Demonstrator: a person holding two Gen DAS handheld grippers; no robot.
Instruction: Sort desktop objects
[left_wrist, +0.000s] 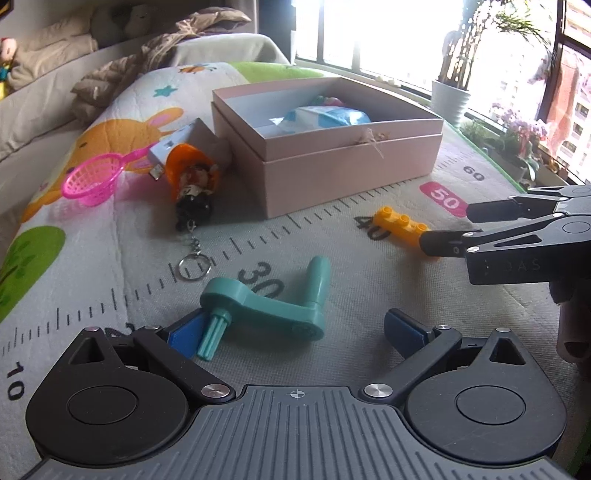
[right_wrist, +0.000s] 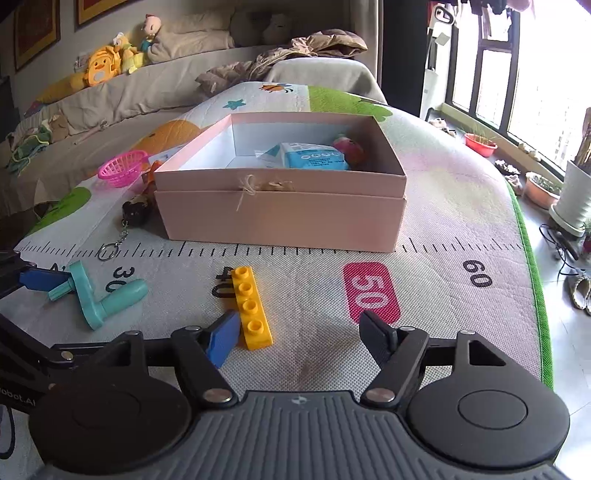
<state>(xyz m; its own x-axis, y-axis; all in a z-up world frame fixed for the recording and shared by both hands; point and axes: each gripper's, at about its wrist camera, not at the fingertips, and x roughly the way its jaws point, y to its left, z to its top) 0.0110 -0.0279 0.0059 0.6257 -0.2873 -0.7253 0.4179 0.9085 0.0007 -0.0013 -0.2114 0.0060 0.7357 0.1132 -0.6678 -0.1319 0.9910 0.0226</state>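
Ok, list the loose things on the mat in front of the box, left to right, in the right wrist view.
Keyring → teal crank handle → yellow brick.

The play mat (right_wrist: 461, 206) carries ruler numbers 10, 30, 40 and 60. A pink patch (right_wrist: 371, 292) reads 50

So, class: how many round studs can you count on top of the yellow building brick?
4, in a single row along the yellow building brick, which lies on the mat before the pink box, beside the right gripper's blue pad. None seem hidden.
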